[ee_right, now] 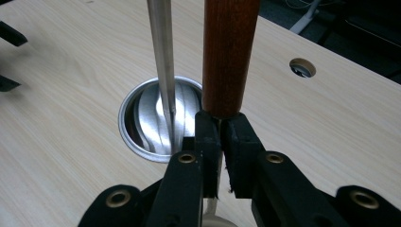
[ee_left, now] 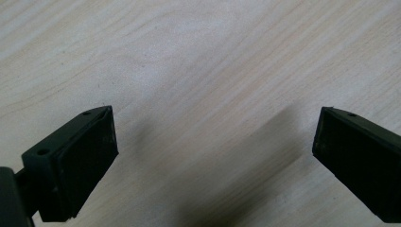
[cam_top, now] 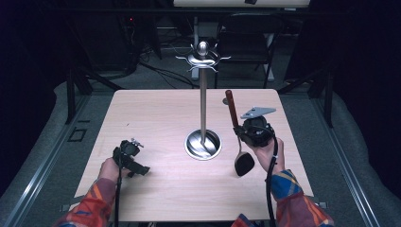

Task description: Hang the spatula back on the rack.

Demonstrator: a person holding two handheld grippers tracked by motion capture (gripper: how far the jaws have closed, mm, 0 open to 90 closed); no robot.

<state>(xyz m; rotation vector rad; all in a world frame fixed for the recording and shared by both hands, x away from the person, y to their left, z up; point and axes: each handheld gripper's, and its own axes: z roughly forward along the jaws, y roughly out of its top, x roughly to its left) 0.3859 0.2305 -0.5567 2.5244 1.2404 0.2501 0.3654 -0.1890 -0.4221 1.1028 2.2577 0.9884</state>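
Wooden-handled ladle (cam_top: 235, 127), round steel stand (cam_top: 203, 142)

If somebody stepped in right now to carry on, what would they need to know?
Right gripper: shut on the ladle's thin metal shank, just below its wooden handle; the black bowl hangs down, off the table.
Left gripper: open, holding nothing, low over bare tabletop at the left.
Utensil stand: upright mid-table, round steel base, hooks on top, nothing hanging on them.
Done: ladle picked up.
Left, probably: raise it and hang it on a hook, then let go.
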